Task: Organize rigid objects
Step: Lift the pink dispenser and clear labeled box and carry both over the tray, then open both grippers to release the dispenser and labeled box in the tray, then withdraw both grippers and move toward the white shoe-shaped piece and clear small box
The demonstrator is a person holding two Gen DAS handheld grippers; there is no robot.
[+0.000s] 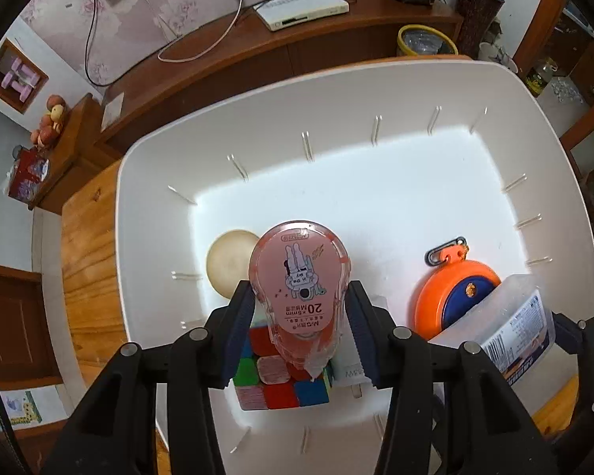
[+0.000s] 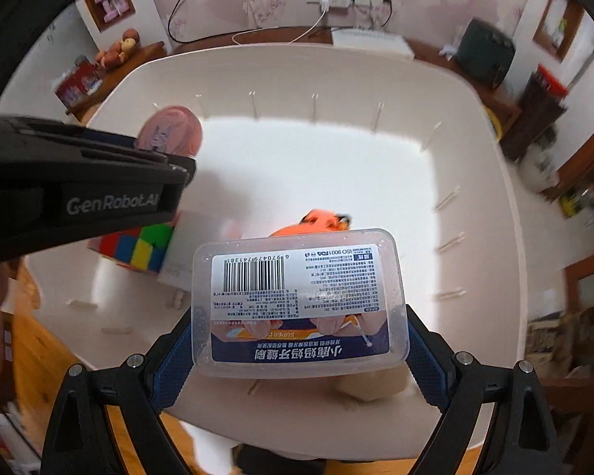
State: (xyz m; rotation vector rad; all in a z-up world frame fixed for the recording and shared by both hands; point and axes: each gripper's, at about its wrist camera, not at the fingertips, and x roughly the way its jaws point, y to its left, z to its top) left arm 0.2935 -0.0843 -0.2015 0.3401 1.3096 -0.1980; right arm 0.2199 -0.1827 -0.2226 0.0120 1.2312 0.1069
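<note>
My left gripper [image 1: 299,316] is shut on a pink correction-tape dispenser [image 1: 299,277], held upright over the near left part of a big white bin [image 1: 336,91]. Under it in the bin lie a colour cube [image 1: 281,388], a beige round disc [image 1: 229,261], a white plug-like piece [image 1: 350,372] and an orange and blue round reel [image 1: 451,297]. My right gripper [image 2: 297,340] is shut on a clear labelled plastic box [image 2: 301,301], held above the orange reel [image 2: 316,221] inside the bin [image 2: 297,75]. The same box [image 1: 514,328] shows at the right in the left wrist view.
The bin stands on a wooden table [image 1: 87,245]. Behind it runs a dark wooden cabinet with a white set-top box [image 1: 303,8] and cables; a yellow-rimmed bucket [image 1: 425,39] sits beside it. The bin's far half holds nothing. The left gripper's black housing [image 2: 79,190] crosses the right wrist view.
</note>
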